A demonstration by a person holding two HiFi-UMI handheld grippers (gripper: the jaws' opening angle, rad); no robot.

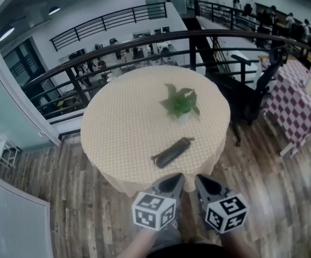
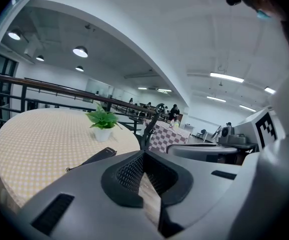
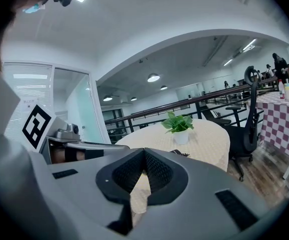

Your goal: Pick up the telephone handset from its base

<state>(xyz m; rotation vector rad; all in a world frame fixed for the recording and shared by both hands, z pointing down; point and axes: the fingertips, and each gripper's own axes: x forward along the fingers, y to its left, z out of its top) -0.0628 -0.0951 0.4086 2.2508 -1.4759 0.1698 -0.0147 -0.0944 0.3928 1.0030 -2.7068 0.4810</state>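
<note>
Handset (image 1: 172,152) lies flat and slanted on the table (image 1: 118,122), in its near half, at about 6 o'clock from the potted plant (image 1: 180,102) and apart from it. Left gripper (image 1: 172,180) and right gripper (image 1: 201,180) hang side by side at 6 o'clock of the handset, at the table's near edge, not touching the handset. Both grippers' fingers are pressed together at the tips, nothing between them.
</note>
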